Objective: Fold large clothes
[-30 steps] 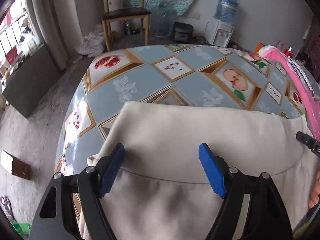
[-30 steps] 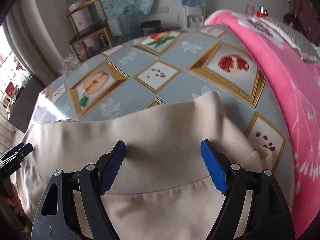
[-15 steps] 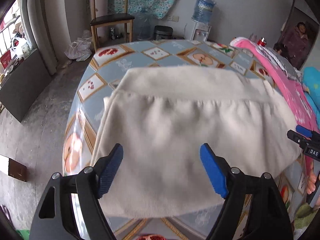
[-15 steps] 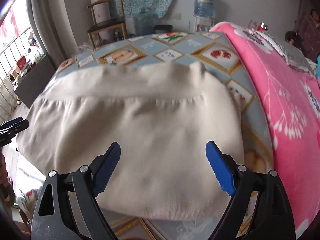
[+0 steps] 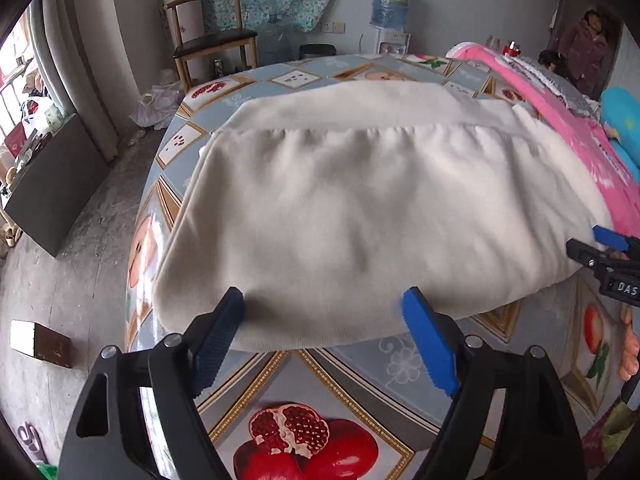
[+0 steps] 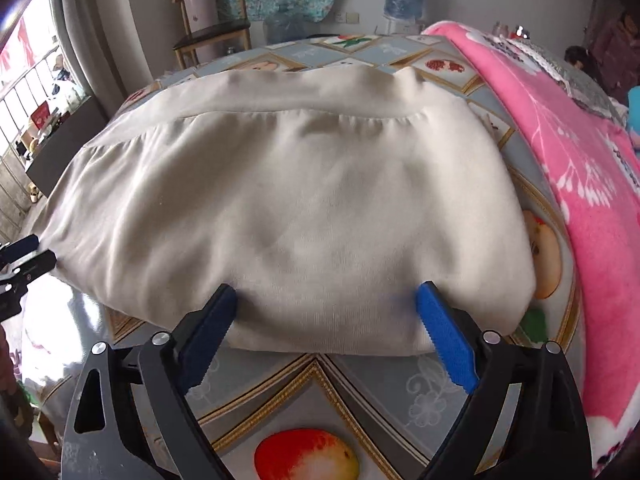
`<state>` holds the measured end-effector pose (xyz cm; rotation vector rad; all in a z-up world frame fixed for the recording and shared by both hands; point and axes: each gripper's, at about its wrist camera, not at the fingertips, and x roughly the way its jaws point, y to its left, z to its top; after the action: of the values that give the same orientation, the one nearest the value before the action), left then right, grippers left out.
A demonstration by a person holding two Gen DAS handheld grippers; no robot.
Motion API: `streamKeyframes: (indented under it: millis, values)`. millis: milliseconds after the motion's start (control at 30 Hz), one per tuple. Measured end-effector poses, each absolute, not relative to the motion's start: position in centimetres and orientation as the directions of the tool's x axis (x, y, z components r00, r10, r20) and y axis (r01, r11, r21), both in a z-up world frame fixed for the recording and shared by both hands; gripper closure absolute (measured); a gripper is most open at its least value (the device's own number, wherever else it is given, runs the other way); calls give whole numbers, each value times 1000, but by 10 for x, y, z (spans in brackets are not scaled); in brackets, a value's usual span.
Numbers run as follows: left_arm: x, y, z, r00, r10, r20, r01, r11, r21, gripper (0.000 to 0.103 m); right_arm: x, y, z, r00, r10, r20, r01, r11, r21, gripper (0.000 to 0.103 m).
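A cream garment (image 5: 360,200) lies folded in a wide rectangle on the fruit-patterned table (image 5: 360,372), its ribbed band (image 5: 360,108) along the far side. My left gripper (image 5: 322,320) hovers at the near folded edge, left of middle; its jaws are opening and the edge sits loose between the blue pads (image 5: 426,344). In the right wrist view the garment (image 6: 300,200) fills the table (image 6: 360,392). My right gripper (image 6: 326,312) straddles the near edge toward the right, jaws opening, pads off the cloth. Each gripper shows at the other view's edge: right gripper (image 5: 588,242), left gripper (image 6: 34,252).
A pink blanket (image 6: 560,140) covers the table's right side, touching the garment's right end. Beyond the table stand a wooden chair (image 5: 212,40) and a water dispenser (image 5: 390,20). A dark cabinet (image 5: 52,184) and a small box (image 5: 38,344) are on the floor at left.
Both grippers have drawn back from the far ribbed band to the garment's near edge. The garment lies flat and released, and the jaws stand a little wider.
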<state>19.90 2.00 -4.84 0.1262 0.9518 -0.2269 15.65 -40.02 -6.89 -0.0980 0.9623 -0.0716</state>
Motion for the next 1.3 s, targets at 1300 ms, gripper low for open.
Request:
streamKeyframes:
  millis: [1300]
  values:
    - [63, -21, 58, 794, -164, -586, 270, 958, 98, 5, 17, -364, 41, 754, -224, -617, 169, 975, -148, 7]
